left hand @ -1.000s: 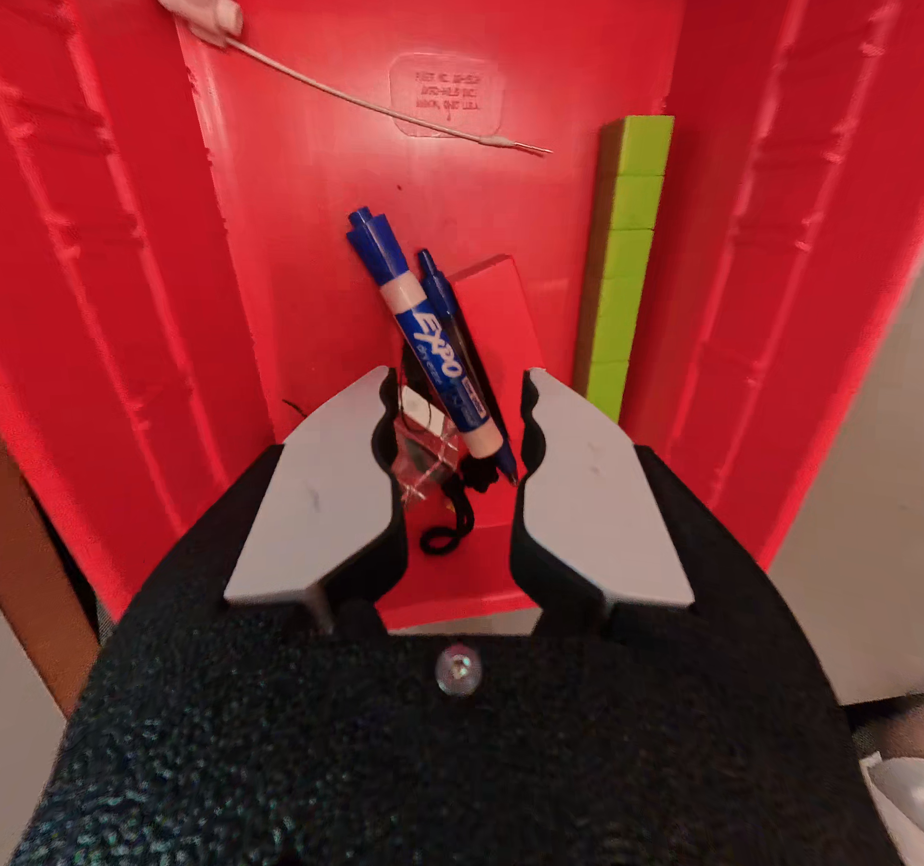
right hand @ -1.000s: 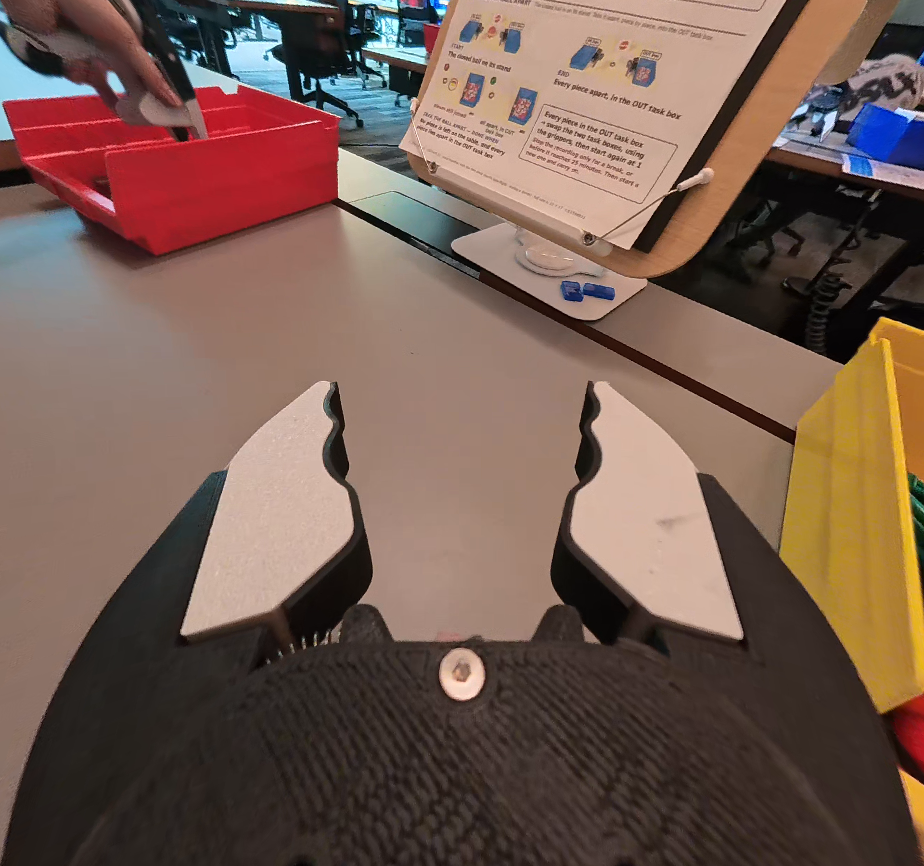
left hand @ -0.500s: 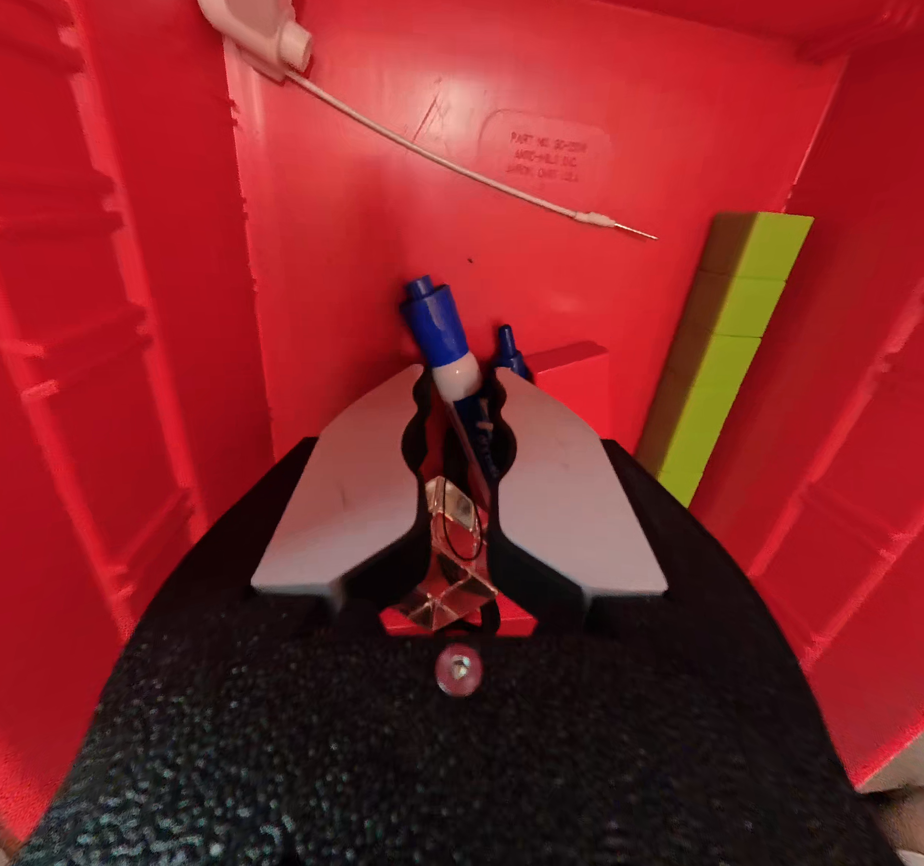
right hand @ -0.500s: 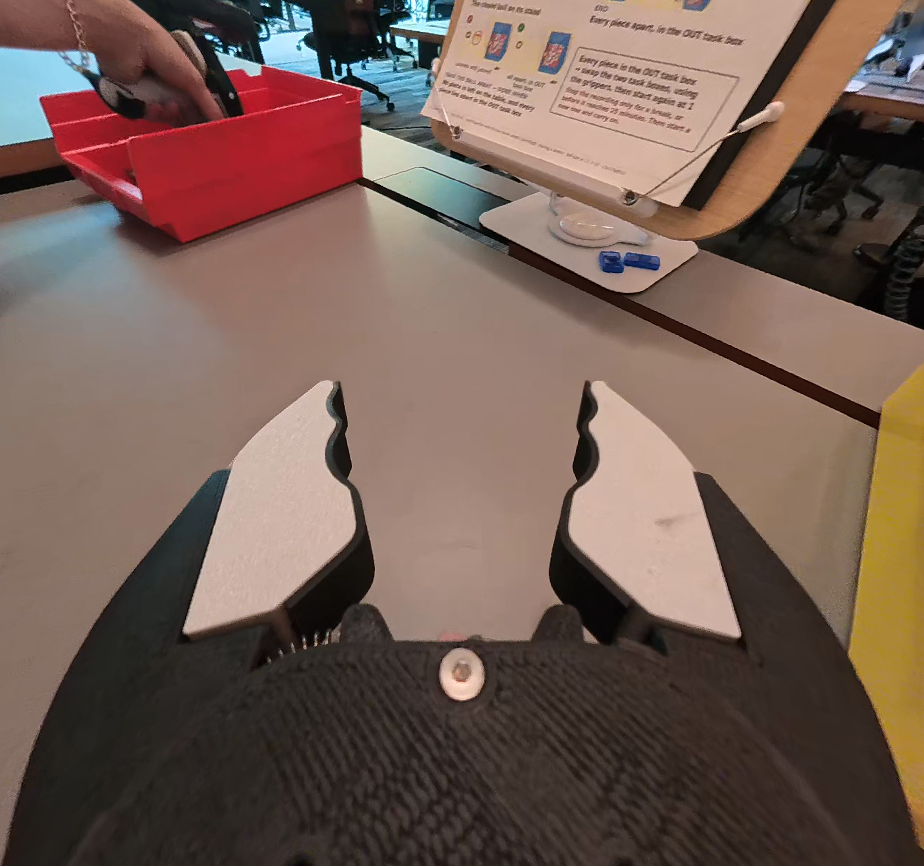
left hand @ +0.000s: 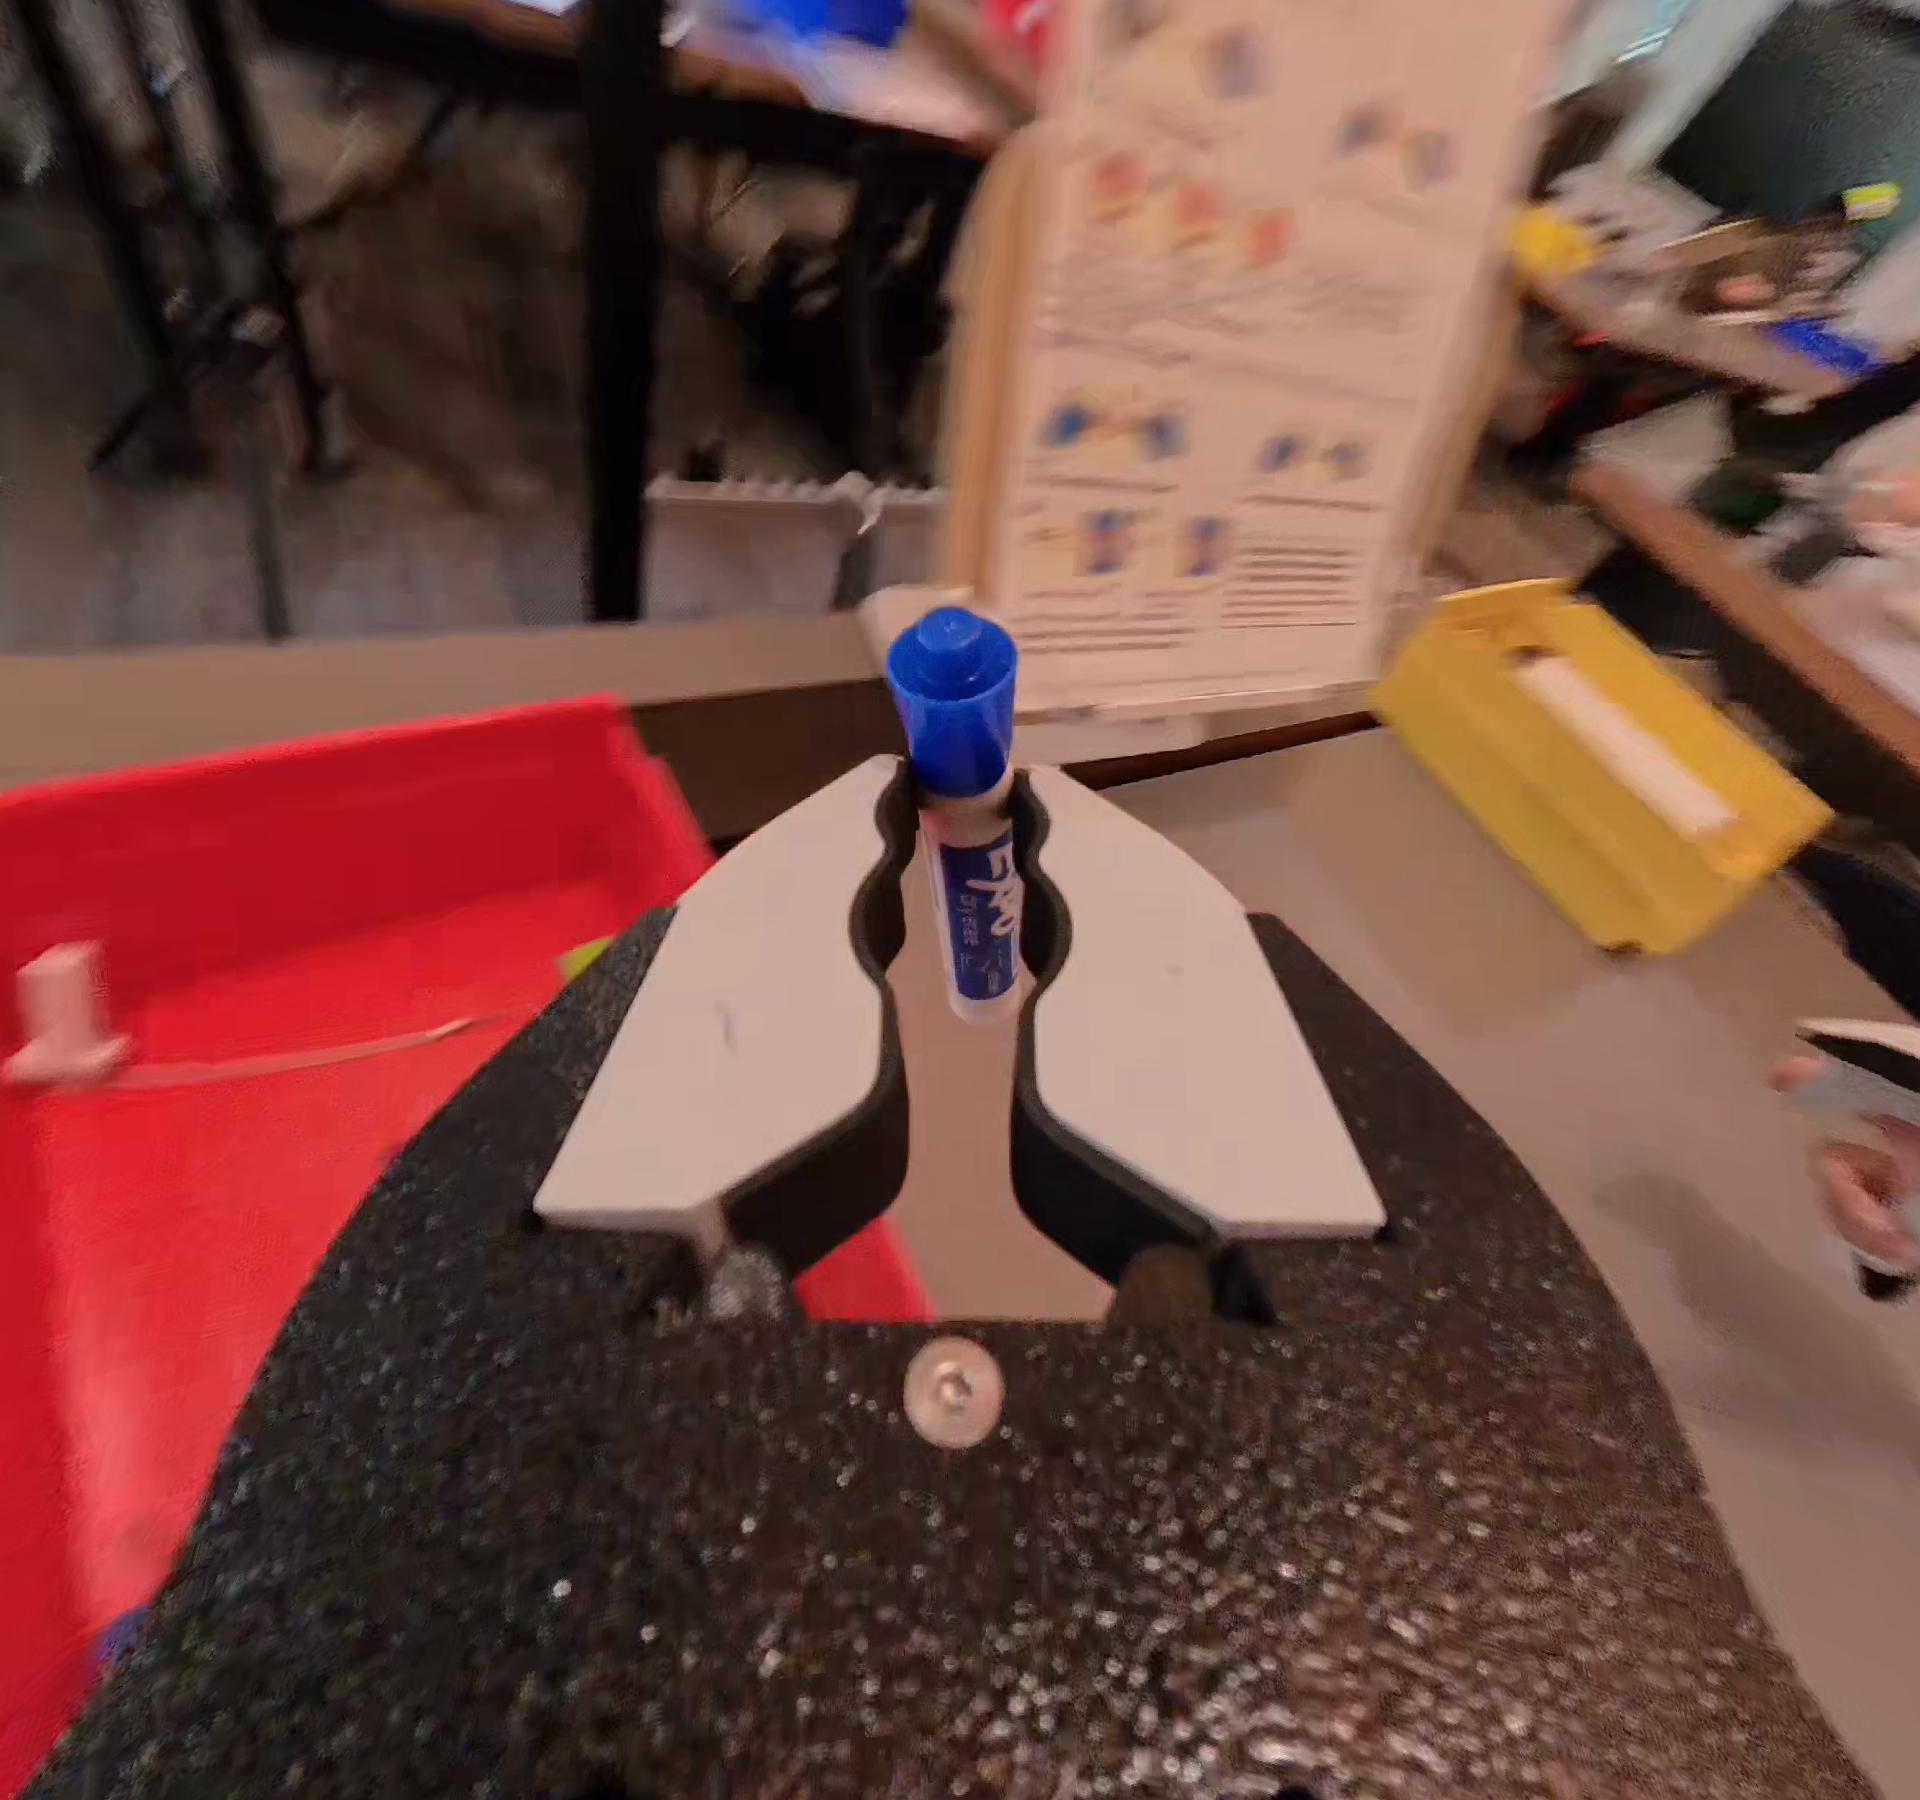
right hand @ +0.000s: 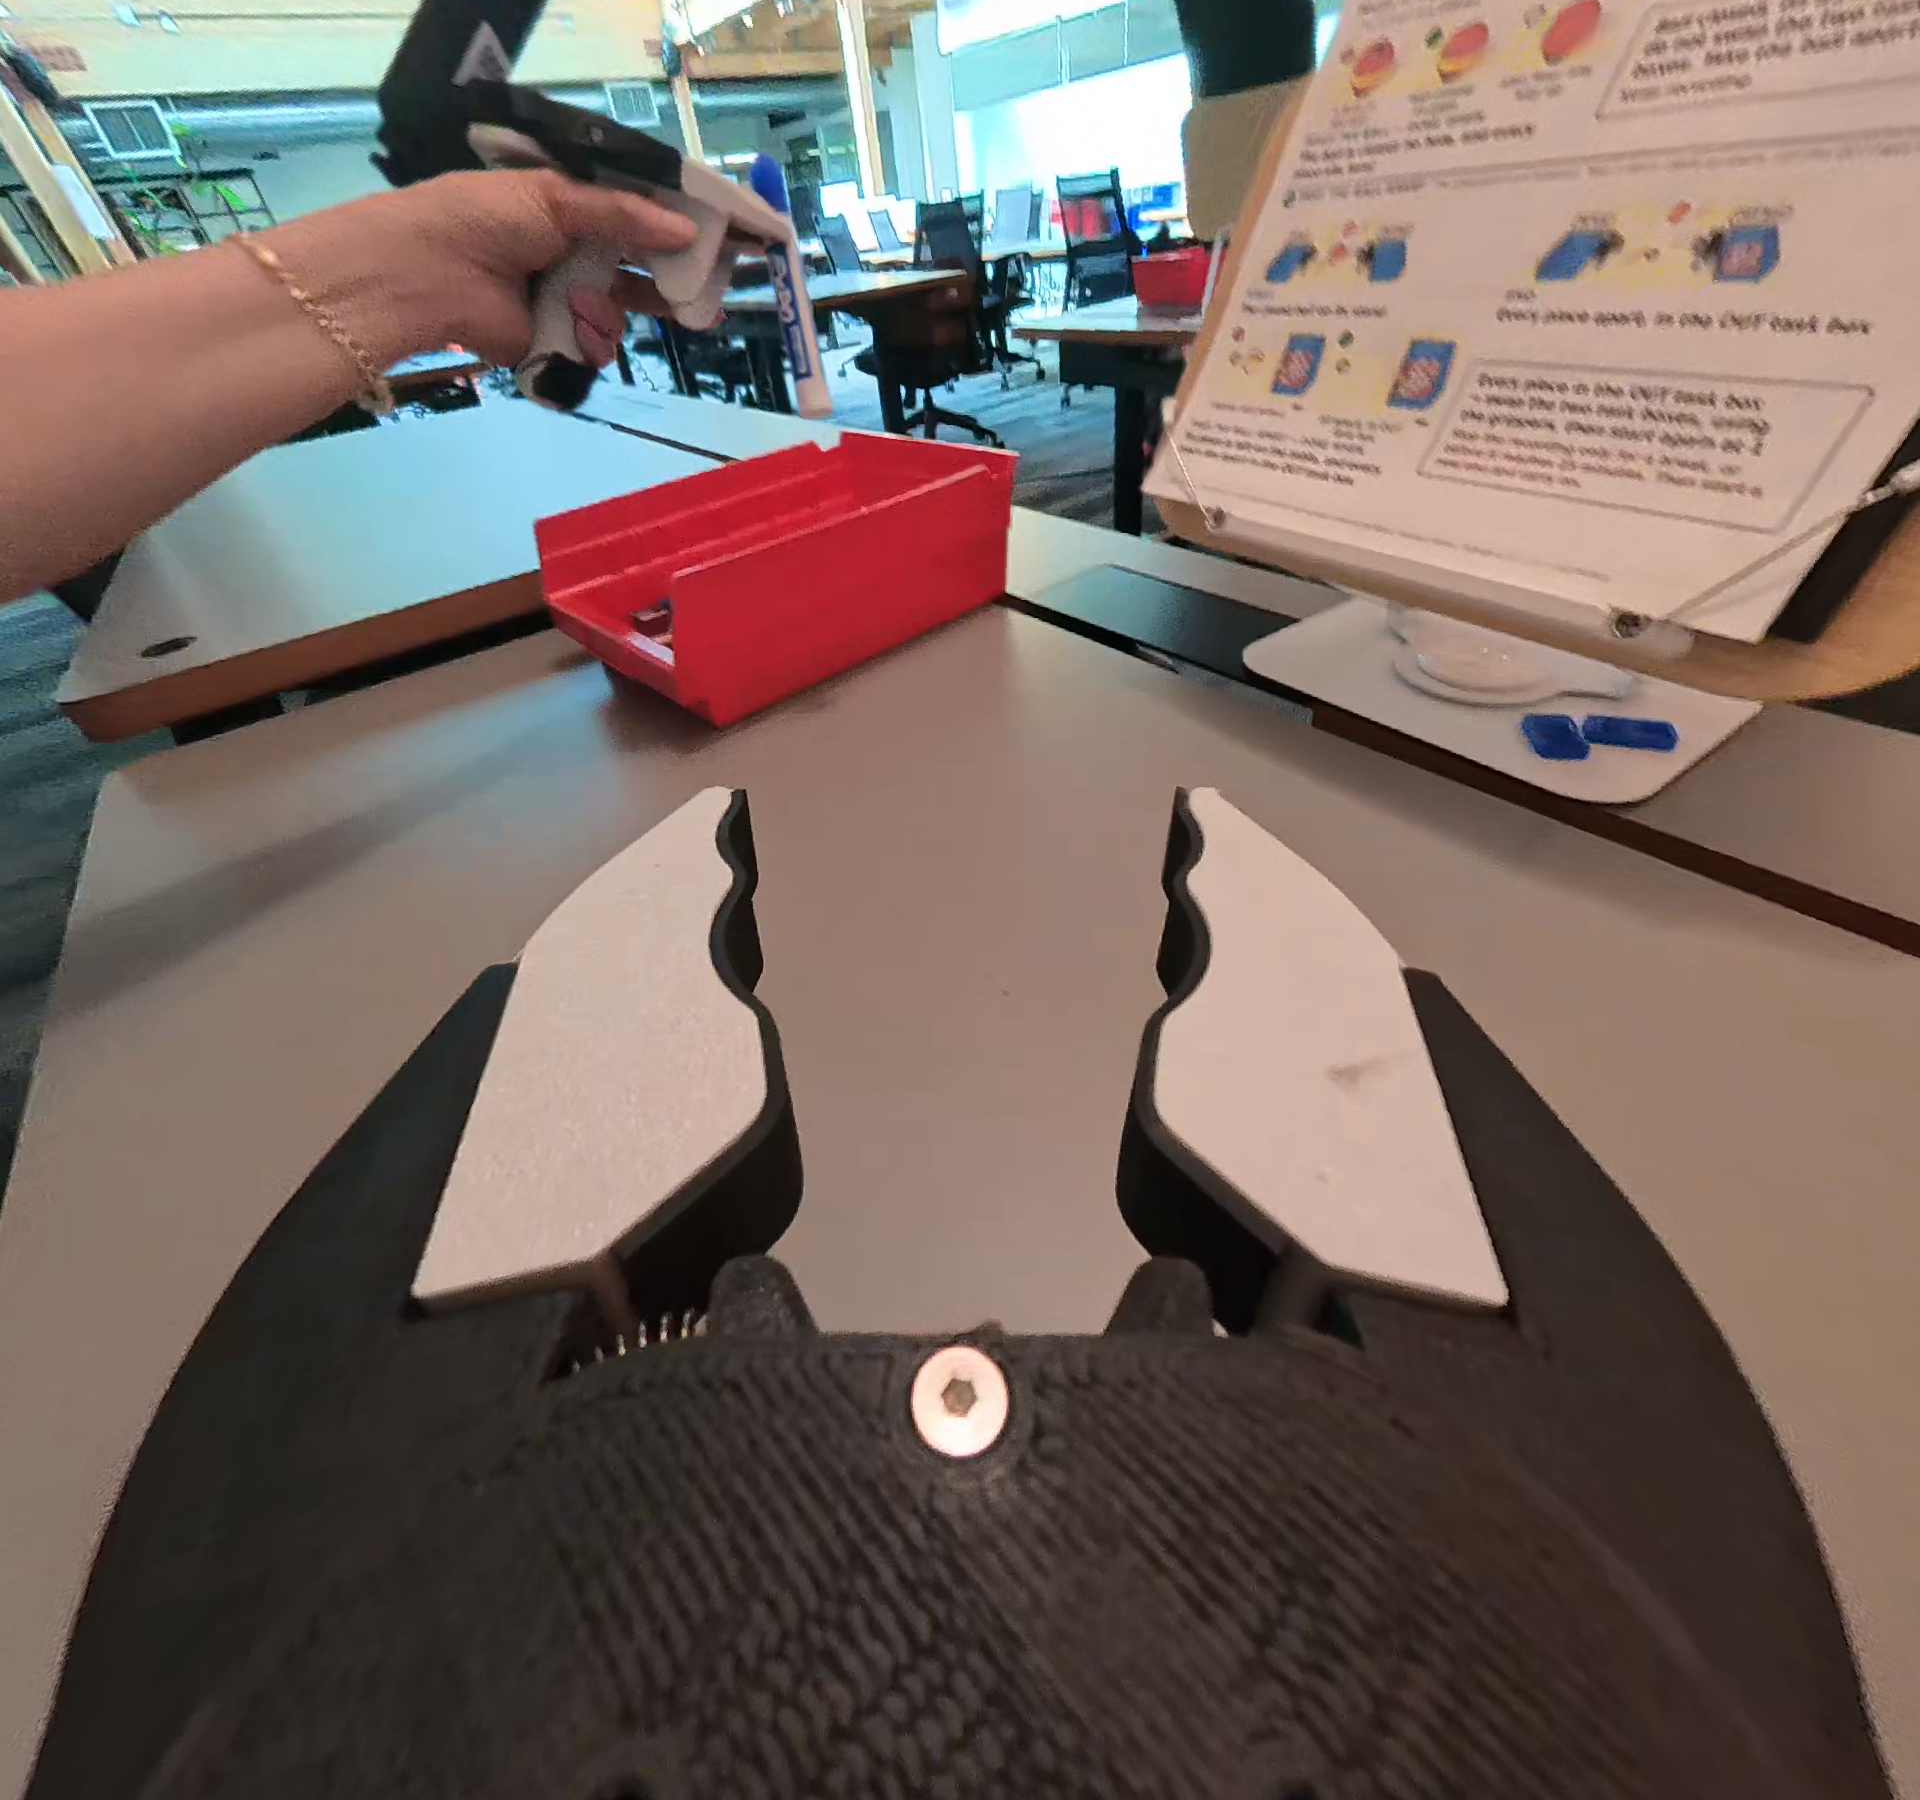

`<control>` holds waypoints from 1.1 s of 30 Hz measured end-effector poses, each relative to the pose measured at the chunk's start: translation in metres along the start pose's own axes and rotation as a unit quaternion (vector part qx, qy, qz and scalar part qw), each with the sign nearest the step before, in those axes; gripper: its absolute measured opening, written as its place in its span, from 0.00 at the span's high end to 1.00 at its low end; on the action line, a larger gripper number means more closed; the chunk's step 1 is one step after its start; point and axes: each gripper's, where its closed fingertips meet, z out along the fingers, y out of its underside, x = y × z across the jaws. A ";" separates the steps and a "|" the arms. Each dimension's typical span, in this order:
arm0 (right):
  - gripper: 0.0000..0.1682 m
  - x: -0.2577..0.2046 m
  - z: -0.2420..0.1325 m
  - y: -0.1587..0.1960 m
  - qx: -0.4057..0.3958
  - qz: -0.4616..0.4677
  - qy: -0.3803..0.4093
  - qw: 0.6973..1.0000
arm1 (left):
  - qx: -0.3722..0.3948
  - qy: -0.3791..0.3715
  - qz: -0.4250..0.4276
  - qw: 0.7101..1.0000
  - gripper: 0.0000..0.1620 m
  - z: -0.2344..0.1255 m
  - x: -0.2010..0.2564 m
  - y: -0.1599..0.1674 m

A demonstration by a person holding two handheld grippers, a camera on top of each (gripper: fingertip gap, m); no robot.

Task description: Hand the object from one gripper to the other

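1. Marker first: a blue-capped, white-barrelled dry-erase marker [left hand: 961, 857] sits clamped between the grey fingers of my left gripper [left hand: 961, 794]. The jaws are closed down to the barrel's width, the cap pokes out past the fingertips, and the tail end hangs free between the finger roots.

2. Seen from my right wrist camera, that same marker [right hand: 795, 316] hangs roughly upright, cap up, in the left gripper [right hand: 764, 238], held in the air above and behind the red plastic bin [right hand: 790, 555]. It touches nothing else.

3. My right gripper [right hand: 956, 805] is spread wide and holds nothing. It hovers low over the grey tabletop [right hand: 935, 711], well apart from the marker.

4. I judge the step in hand to be the carry: the pick looks done and the handover itself has not begun.

5. The next move, as I read it, calls for bringing the two grippers together over the table, then steering my open right jaws around the free lower barrel below the left fingers.

6. I would close the right jaws fully before easing the left ones off; the barrel is smooth and round, so a loose or slanted pinch could let it slip or swing.

7. The tilted instruction board on its stand [right hand: 1558, 223] is near on the right, so I would keep clear of it.
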 end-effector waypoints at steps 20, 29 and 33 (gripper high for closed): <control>0.80 -0.101 -0.061 -0.029 0.110 -0.290 0.119 0.943 | 0.130 0.460 -0.095 0.873 0.89 -0.060 0.387 0.148; 0.89 -0.117 -0.070 -0.045 0.121 -0.347 0.091 0.925 | 0.110 0.476 -0.070 0.870 0.89 -0.076 0.384 0.153; 0.90 -0.125 -0.073 -0.056 0.125 -0.422 0.110 0.891 | 0.083 0.459 -0.022 0.884 0.83 -0.087 0.371 0.164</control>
